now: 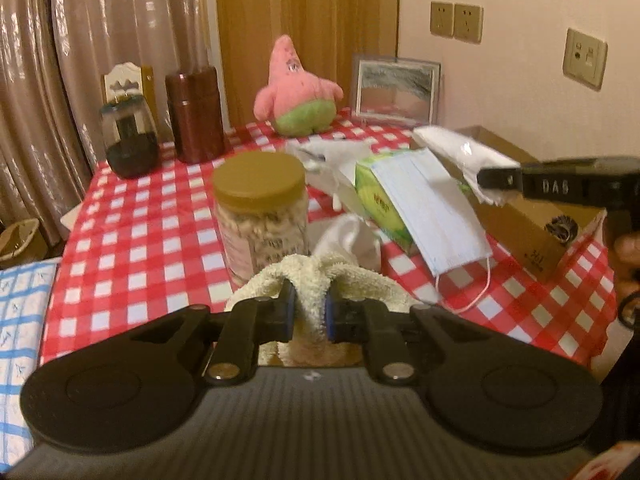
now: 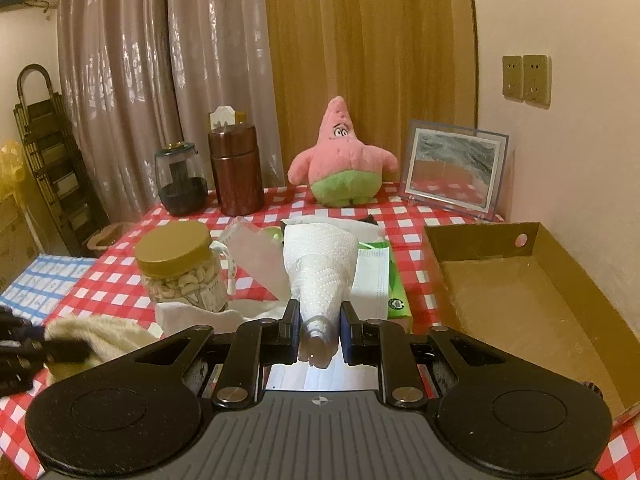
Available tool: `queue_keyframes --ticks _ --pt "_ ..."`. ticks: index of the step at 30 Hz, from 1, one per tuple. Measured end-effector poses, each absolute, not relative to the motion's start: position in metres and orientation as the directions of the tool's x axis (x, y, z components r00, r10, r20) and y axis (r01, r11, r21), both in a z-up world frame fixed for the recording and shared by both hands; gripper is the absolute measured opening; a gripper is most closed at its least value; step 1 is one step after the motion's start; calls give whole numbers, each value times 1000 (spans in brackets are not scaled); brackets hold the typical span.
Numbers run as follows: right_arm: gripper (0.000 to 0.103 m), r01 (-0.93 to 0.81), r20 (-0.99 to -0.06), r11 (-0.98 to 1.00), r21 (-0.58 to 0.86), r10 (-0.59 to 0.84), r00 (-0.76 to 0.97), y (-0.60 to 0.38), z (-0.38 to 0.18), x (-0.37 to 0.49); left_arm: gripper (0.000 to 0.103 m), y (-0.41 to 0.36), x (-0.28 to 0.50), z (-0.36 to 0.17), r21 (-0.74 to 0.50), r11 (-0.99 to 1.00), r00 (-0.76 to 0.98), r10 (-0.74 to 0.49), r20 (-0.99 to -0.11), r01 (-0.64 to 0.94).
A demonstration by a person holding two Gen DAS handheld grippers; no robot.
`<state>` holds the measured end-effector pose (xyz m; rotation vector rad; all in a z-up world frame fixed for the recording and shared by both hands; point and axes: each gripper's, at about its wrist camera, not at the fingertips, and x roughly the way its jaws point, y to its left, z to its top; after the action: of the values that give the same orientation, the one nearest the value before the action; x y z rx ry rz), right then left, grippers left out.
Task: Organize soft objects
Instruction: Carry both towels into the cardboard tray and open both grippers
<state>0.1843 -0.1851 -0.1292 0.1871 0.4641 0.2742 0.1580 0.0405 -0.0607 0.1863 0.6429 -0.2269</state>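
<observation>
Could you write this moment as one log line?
left gripper: shut on cream towel | right gripper: shut on white tissue pack | cardboard box: empty

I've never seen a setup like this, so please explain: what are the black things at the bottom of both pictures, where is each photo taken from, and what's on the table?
No robot here: a person holds a two-finger claw in each hand, with a camera on each claw looking forward along its fingers.

In the left camera's picture, the left claw is shut on a cream towel. In the right camera's picture, the right claw is shut on a white paper towel in clear wrap.

On the red checked tablecloth stand a jar of nuts, a pink starfish plush toy, a green tissue pack with a face mask draped over it, and an open cardboard box.
</observation>
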Motion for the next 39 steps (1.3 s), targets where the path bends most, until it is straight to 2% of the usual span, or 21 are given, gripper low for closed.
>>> queue_keyframes --ticks 11,19,30,39 --pt "20 -210 -388 943 257 300 871 -195 -120 173 12 34 157 -16 141 955 827 -145 -543 260" --pt "20 -178 -366 946 270 272 890 -213 -109 156 12 6 157 14 157 940 845 -188 -500 303" --pt "20 -53 -397 970 237 146 906 -304 -94 149 12 -104 208 17 79 876 793 -389 -469 476" --pt "20 39 -468 976 214 67 881 -382 -125 170 12 -204 268 -8 31 793 706 -523 -478 608"
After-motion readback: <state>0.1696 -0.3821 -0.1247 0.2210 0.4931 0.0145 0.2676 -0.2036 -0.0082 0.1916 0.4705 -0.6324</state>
